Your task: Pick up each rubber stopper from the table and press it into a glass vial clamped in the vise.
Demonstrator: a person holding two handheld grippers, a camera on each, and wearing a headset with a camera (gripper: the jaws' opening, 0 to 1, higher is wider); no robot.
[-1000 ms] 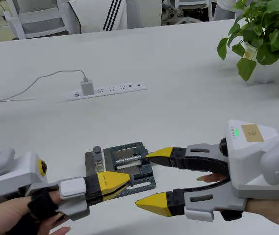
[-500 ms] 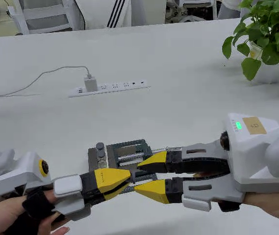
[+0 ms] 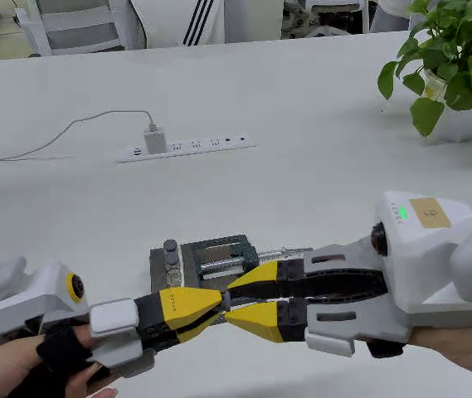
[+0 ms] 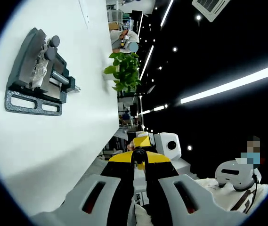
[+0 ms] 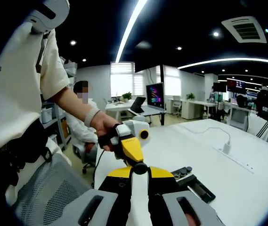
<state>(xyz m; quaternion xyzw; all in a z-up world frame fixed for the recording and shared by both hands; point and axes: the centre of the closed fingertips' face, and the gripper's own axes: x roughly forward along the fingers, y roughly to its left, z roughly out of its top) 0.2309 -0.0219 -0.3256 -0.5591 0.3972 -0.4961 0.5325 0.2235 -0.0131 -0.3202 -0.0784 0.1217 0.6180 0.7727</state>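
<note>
White bench (image 3: 318,166), lower middle: my right gripper (image 3: 229,303) just clamped the stopper (image 5: 140,167) my left gripper (image 3: 216,303) pinches, so handover, then vise (image 3: 219,249).

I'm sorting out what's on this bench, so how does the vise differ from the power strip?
The vise is dark grey, blocky metal; the power strip is white, long and flat. The vise sits near the person, the power strip farther back. The vise holds capped vials; the power strip has a white charger plugged in. Both rest on the white table.
</note>
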